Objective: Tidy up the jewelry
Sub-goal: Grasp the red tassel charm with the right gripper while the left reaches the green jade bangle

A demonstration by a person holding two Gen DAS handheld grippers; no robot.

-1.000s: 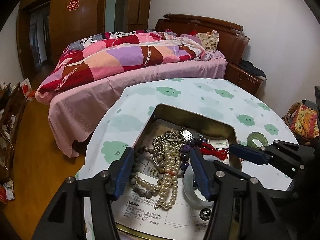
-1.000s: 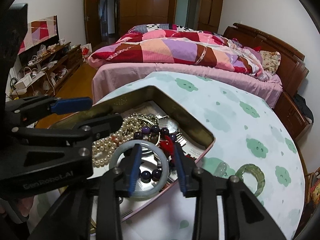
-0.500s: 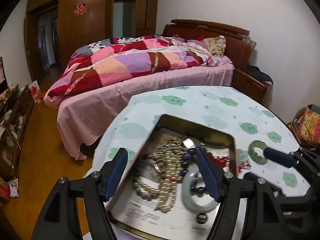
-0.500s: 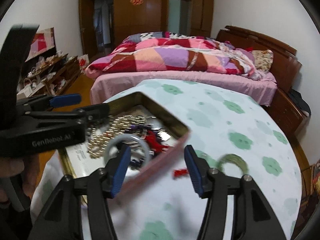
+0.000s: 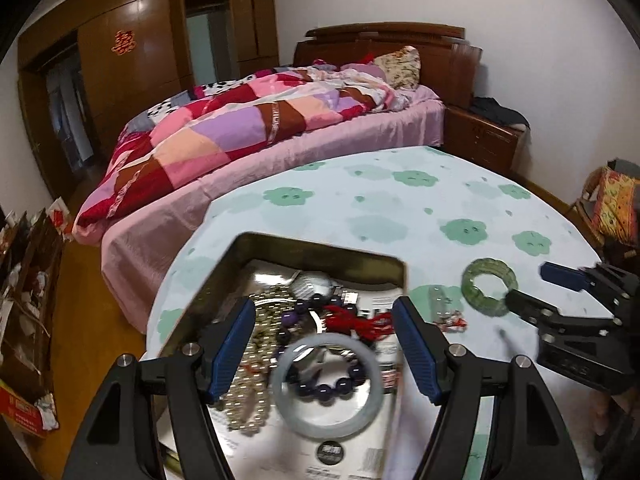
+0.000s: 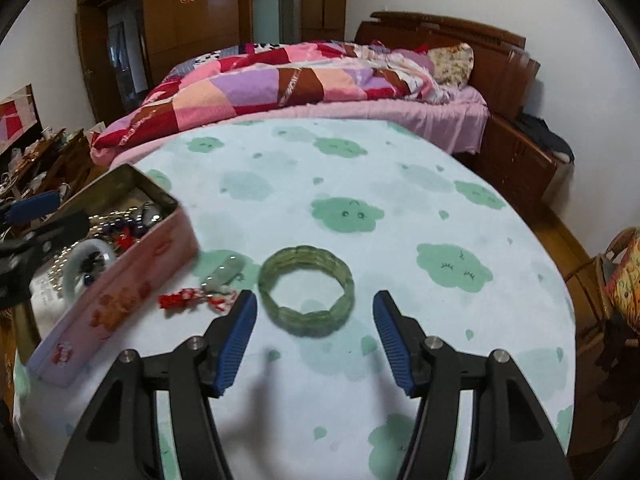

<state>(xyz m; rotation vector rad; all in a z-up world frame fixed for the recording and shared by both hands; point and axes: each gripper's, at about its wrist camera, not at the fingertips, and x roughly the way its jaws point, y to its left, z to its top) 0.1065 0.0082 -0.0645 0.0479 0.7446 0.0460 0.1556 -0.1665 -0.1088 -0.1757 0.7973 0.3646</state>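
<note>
A pink tin box (image 6: 120, 280) on the round table holds pearl and bead strands (image 5: 256, 368), a pale bangle (image 5: 324, 384), dark purple beads and red tassels. It also shows in the left wrist view (image 5: 320, 246). A green segmented bangle (image 6: 306, 296) lies on the cloth right of the box, also in the left wrist view (image 5: 490, 288). A pale pendant with a red tassel (image 6: 208, 292) lies between them. My right gripper (image 6: 316, 336) is open and empty, just short of the green bangle. My left gripper (image 5: 324, 352) is open and empty above the box.
The table (image 6: 360, 208) wears a white cloth with green clouds. A bed with a patchwork quilt (image 6: 300, 80) stands behind it. A low shelf with clutter (image 5: 24, 280) is at left, a wicker chair (image 6: 616, 280) at right.
My right gripper let go of the pale bangle in the box, opened wide and swung right to the green bangle. My left gripper pulled back and up a little.
</note>
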